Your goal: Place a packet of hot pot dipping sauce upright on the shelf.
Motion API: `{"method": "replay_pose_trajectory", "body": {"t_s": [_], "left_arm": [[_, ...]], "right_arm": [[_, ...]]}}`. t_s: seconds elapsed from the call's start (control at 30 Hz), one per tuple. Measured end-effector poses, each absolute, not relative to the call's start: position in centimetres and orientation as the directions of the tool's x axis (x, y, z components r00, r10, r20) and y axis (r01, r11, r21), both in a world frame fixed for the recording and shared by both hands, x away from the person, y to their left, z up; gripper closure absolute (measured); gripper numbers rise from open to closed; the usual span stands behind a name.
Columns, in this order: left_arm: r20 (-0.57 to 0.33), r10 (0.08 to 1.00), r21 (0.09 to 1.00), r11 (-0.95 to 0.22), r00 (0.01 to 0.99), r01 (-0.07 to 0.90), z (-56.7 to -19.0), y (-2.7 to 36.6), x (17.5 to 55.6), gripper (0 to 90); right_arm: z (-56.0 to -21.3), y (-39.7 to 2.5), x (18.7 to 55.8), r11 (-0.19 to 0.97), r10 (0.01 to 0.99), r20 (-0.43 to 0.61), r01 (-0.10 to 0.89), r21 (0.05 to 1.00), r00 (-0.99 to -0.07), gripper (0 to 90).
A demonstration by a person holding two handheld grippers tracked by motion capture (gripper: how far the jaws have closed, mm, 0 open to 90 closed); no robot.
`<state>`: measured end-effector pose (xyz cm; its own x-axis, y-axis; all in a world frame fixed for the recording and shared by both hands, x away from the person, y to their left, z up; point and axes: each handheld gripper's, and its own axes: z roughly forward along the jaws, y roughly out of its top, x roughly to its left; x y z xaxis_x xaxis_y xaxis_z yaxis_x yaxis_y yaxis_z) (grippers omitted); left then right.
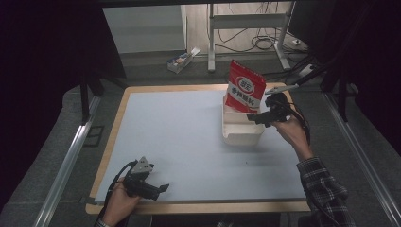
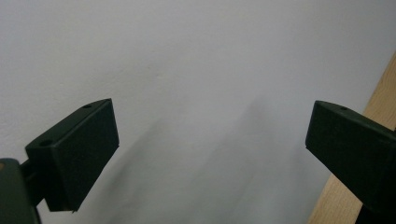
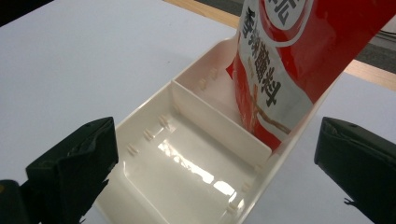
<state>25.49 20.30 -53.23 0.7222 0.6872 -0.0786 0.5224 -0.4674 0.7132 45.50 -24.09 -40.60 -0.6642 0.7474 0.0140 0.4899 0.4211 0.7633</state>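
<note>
A red and white snack bag (image 1: 244, 86) stands upright in the far compartment of a white divided tray (image 1: 242, 134) at the table's right. In the right gripper view the bag (image 3: 299, 60) leans against the far wall of the tray (image 3: 154, 116), whose near compartment holds nothing. My right gripper (image 1: 254, 118) hovers open just right of the tray, its jaws spread wide with nothing between them. My left gripper (image 1: 163, 188) rests open near the table's front left edge, over bare white surface (image 2: 196, 70).
The white mat (image 1: 179, 142) lies on a wooden table (image 1: 198, 207) whose edge shows as wooden rim (image 2: 378, 98). Beyond the table stand a metal frame (image 1: 246, 28), loose cables and a small box (image 1: 179, 61) on the floor. Metal rails run along both sides.
</note>
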Motion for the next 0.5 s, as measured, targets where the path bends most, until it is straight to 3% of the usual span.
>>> {"method": "replay_pose_trajectory", "body": {"t_s": [0.5], "left_arm": [[-0.074,0.691,0.711,-0.469,0.719,0.524,-53.2,20.3,25.5,2.6]], "right_arm": [[-40.7,-23.6,41.8,0.44,0.71,-0.011,0.431,0.788,-0.704,0.0]]}}
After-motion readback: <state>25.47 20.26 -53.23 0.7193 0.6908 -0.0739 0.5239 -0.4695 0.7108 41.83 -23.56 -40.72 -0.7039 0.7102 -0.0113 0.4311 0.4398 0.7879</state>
